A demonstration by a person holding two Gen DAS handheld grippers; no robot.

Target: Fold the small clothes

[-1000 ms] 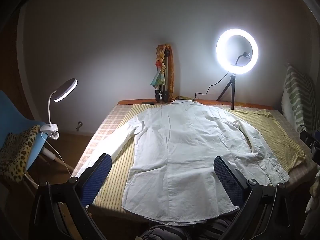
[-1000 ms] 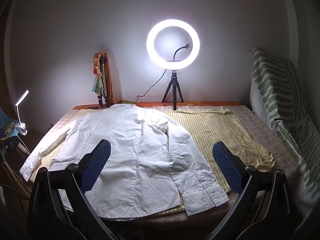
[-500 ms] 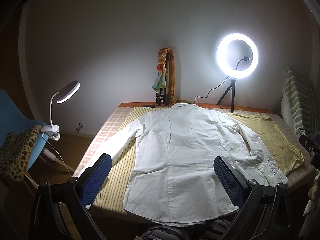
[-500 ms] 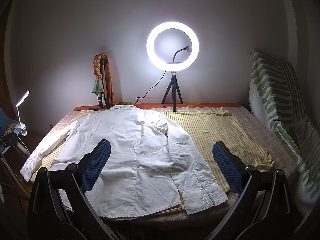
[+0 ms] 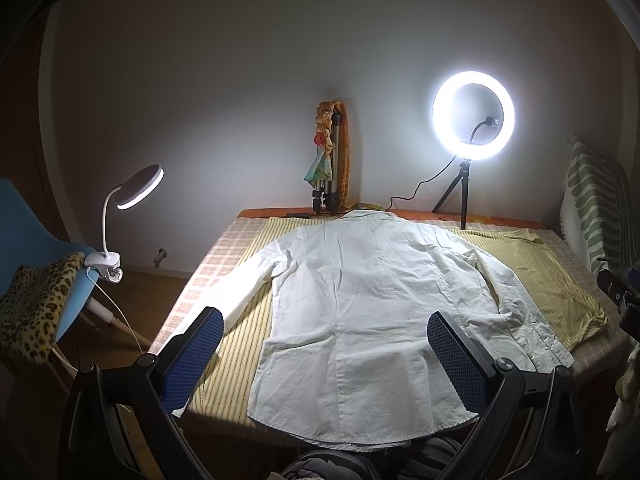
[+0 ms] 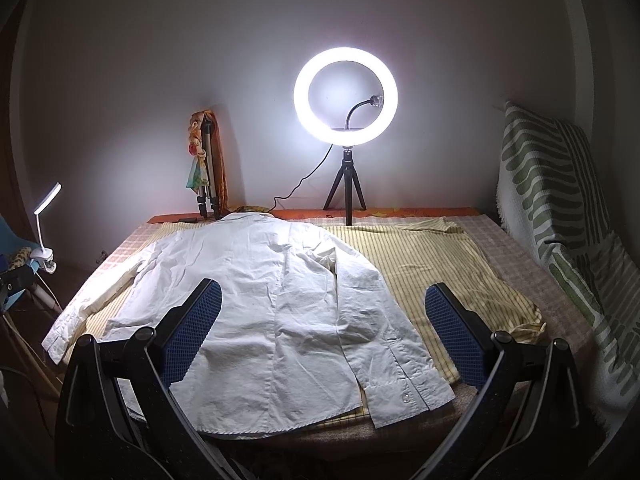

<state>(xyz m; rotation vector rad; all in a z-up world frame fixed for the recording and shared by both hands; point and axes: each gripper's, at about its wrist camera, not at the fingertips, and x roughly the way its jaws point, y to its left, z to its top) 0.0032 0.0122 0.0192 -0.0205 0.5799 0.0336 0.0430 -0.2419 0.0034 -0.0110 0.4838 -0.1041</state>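
Both cameras have pulled back slightly. Left gripper and right gripper hover released over limp, light white shirt; grasp sleeve cuffs.

Bed w/ a pink-checked cover is carrying a yellow striped cloth, which is lying flat across most of the top. White shirt is lying spread out, back up, on the striped cloth, collar twd the wall; one sleeve is reaching out over the checked cover. Ring light tripod is standing at the far edge.
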